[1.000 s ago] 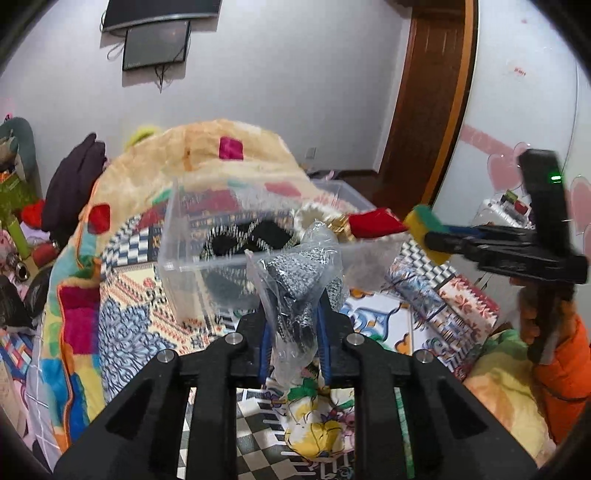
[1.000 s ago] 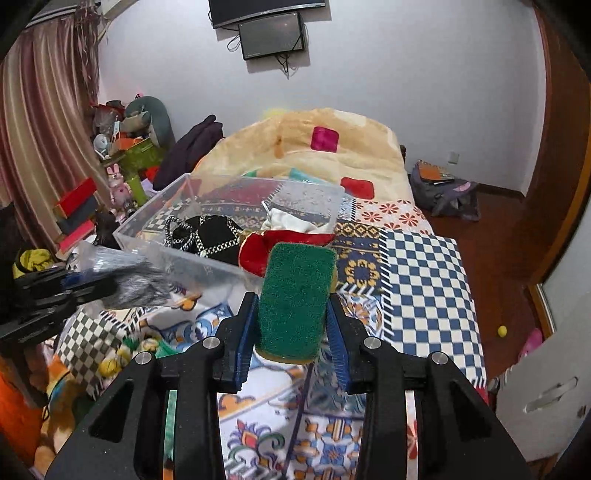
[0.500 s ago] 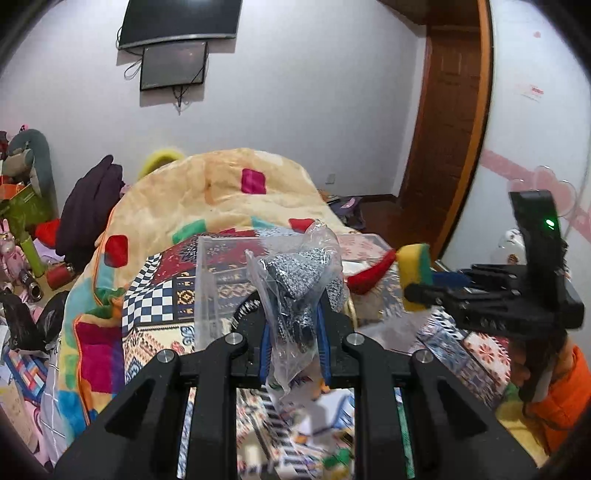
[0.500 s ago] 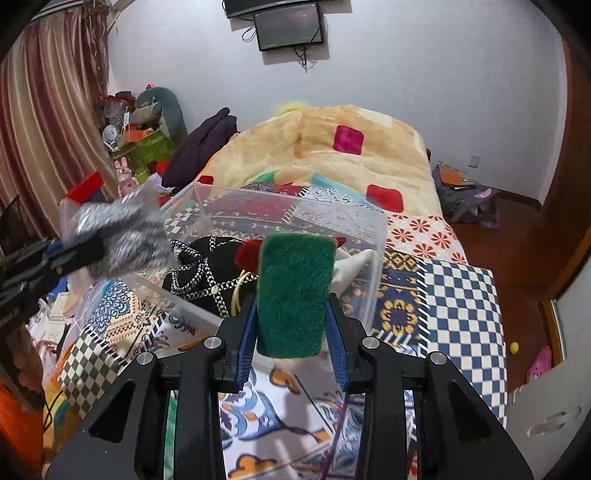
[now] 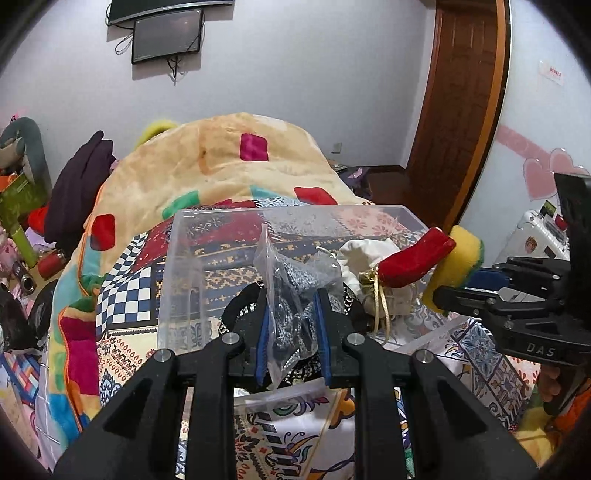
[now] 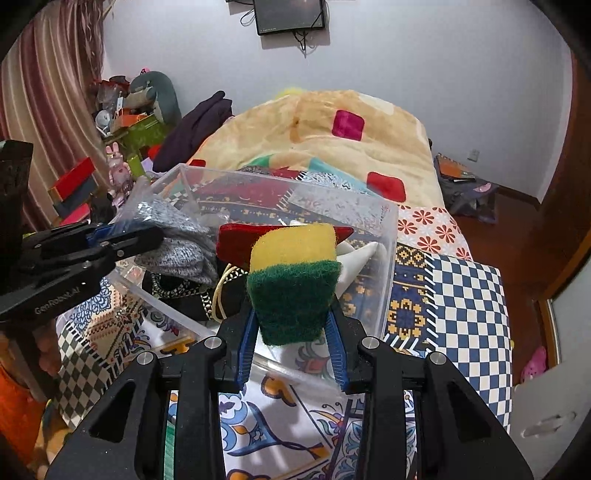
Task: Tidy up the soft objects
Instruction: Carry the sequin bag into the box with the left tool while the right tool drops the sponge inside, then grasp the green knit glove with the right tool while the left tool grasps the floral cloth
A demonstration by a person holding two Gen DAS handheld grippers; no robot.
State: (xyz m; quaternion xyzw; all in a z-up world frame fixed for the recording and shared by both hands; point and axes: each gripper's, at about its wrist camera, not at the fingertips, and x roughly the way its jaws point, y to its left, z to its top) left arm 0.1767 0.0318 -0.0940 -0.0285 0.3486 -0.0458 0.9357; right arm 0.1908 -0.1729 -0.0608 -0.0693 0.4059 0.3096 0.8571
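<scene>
My left gripper (image 5: 291, 332) is shut on a clear plastic bag of grey knit fabric (image 5: 291, 295) and holds it over the near edge of a clear plastic bin (image 5: 184, 258) on the bed. My right gripper (image 6: 291, 332) is shut on a yellow and green sponge (image 6: 295, 284), held over the bin's (image 6: 384, 266) near rim. The bin holds a red plush piece (image 5: 417, 262), a white pouch with gold cord (image 5: 365, 254) and a black chain-trimmed item (image 6: 177, 291). The left gripper with its bag (image 6: 173, 236) shows in the right wrist view, the right gripper with its sponge (image 5: 461, 254) in the left wrist view.
The bin rests on a patterned quilt (image 6: 461, 295) on the bed. A beige blanket (image 5: 229, 158) is heaped behind it. Cluttered shelves and toys (image 6: 125, 122) stand to the left, a wooden door (image 5: 461, 110) to the right, a wall screen (image 5: 166, 35) above.
Both grippers have moved forward over the bin with their loads, the bag and the sponge now above its near edge. Both stayed shut.
</scene>
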